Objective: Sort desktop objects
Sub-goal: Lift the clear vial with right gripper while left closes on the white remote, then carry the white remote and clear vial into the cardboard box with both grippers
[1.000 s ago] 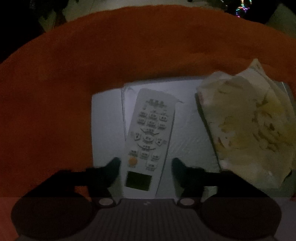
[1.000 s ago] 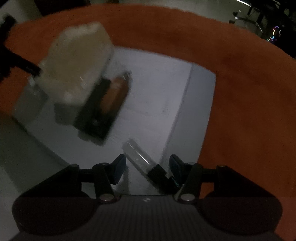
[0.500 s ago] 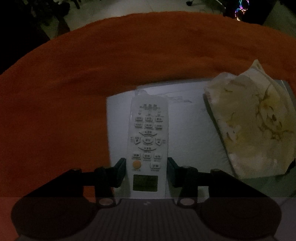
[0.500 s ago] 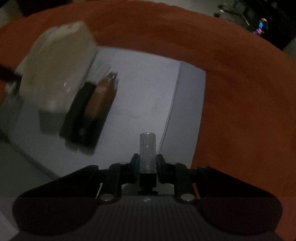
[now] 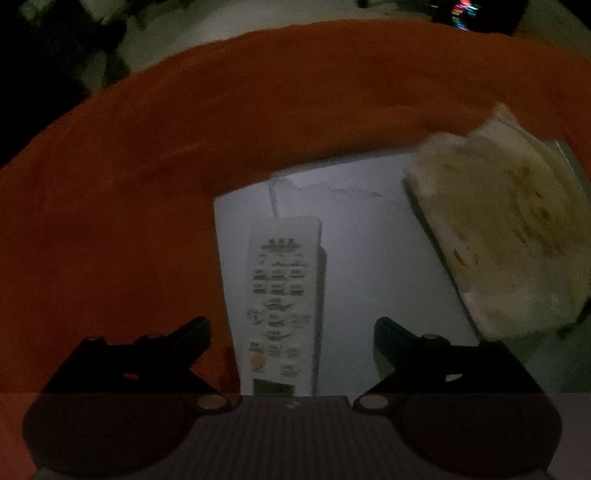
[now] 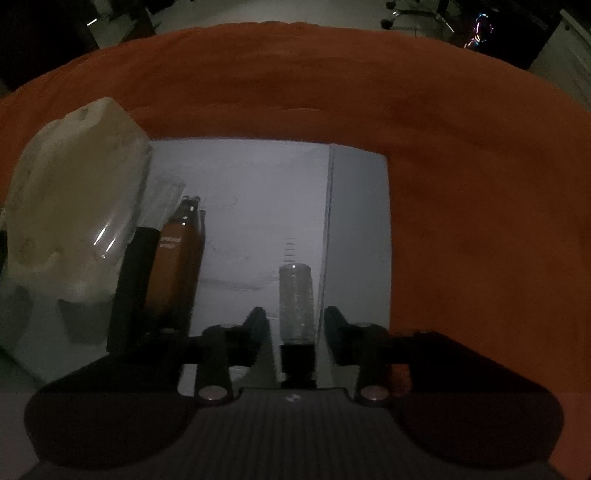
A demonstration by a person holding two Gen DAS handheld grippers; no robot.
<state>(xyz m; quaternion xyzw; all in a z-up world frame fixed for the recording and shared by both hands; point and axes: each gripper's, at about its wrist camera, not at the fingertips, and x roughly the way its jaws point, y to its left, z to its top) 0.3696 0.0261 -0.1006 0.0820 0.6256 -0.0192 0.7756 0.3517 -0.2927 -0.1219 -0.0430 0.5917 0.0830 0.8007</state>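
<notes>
Left wrist view: left gripper point(image 5: 291, 334) just spread wide, remote point(image 5: 282, 306) released. Right gripper point(image 6: 295, 323) just opened off the vial point(image 6: 296, 302) — lift both straight up.

The room is dim. A broad orange cloth-covered surface point(image 6: 461, 184) fills most of both views. Beyond its far edge lies a pale grey floor point(image 5: 177, 33), with small multicoloured lights point(image 6: 482, 31) glowing at one o'clock.
</notes>
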